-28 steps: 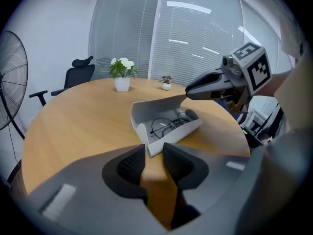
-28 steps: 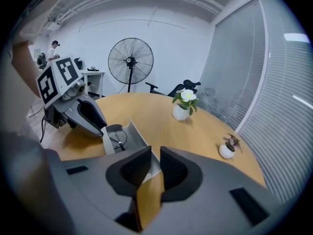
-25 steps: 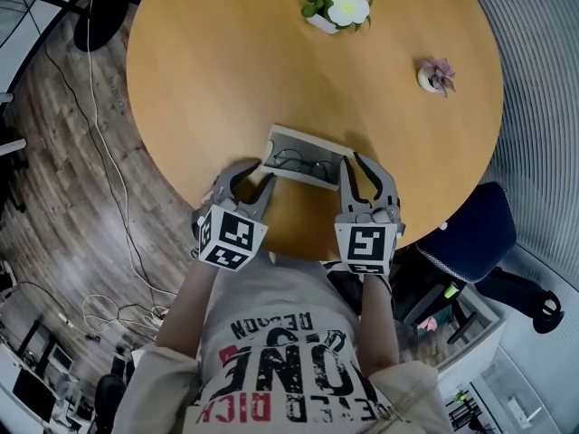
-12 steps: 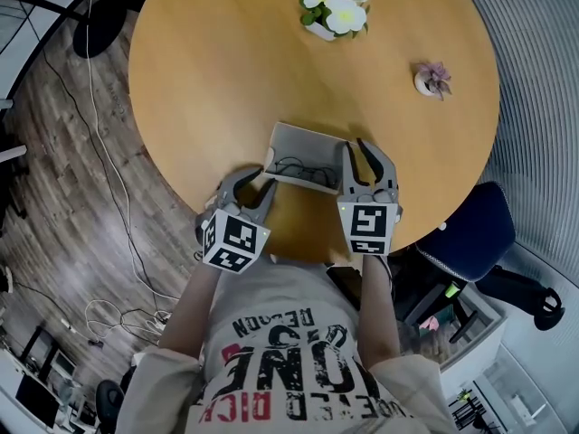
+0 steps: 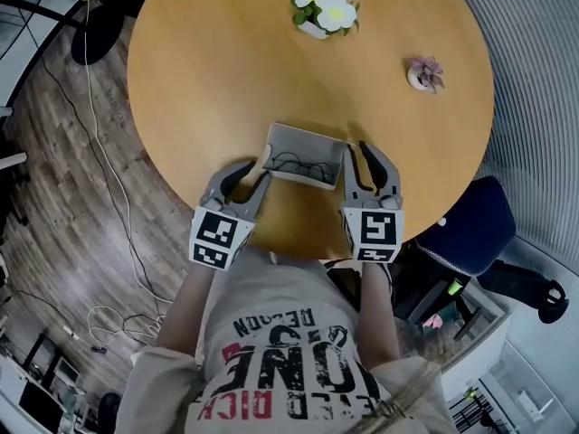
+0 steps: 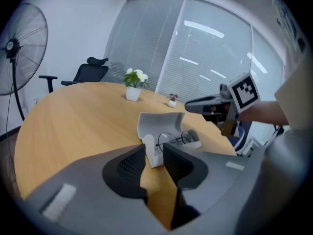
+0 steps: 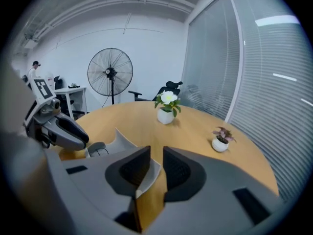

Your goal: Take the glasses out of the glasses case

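Case [image 5: 304, 145]: lying open near bench [image 5: 217, 70] edge.
Glasses [image 5: 298, 164]: resting inside case.
Left gripper [image 5: 253, 174]: holding jaws apart at case's left end.
Right gripper [image 5: 358, 152]: pinching case's right edge, jaws nearly together.

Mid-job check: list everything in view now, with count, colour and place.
table: one, light wood, round.
glasses case: one, pale grey, open, near edge.
glasses: one pair, dark, inside glasses case.
flower pot: one, white, far side.
small plant: one, pinkish, far right.
blue chair: one, right of table.
black chair: one, beyond table.
fan: one, black, standing beyond table.
left gripper: grey, jaws apart at glasses case's left end.
right gripper: grey, closed on glasses case's right end.
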Tool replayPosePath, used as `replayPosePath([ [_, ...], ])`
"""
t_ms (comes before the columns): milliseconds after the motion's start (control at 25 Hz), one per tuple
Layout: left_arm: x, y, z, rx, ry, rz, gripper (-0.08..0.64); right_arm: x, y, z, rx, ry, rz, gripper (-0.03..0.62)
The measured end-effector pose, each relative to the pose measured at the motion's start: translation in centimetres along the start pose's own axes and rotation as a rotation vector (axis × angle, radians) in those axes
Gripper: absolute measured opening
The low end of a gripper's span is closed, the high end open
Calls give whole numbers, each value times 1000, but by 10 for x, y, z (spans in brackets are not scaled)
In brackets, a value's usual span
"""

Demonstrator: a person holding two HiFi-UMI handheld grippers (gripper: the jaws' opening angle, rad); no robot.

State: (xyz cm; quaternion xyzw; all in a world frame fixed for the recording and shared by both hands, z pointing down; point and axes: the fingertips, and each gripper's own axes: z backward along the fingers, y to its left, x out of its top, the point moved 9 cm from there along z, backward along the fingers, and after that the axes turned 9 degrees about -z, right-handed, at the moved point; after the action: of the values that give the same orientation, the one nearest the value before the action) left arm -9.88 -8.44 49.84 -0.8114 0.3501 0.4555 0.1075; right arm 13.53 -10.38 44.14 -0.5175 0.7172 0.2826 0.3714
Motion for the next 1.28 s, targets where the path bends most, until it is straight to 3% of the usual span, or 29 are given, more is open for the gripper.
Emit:
replayPosePath([
  [80,10,1,7,8,-67,33,122,3,0,12,11,-44,-62,69],
  [320,38,-14,23,27,-178,6,74,-2,5,58,69,-148,-305,53],
  [640,50,-26,44,75,-251,15,12,-17,26,106,139,-229,-565,23],
  [1040,61,-32,59,99,-278,-19,11,-31,29,124,115,-244,-544,23],
  [1160,64,-36,54,77,-220,-123,12,-32,26,126,106,-244,-541,23],
  [1280,71,-41,43,12,-156,-297,12,-34,25,128,102,-246,-548,23],
])
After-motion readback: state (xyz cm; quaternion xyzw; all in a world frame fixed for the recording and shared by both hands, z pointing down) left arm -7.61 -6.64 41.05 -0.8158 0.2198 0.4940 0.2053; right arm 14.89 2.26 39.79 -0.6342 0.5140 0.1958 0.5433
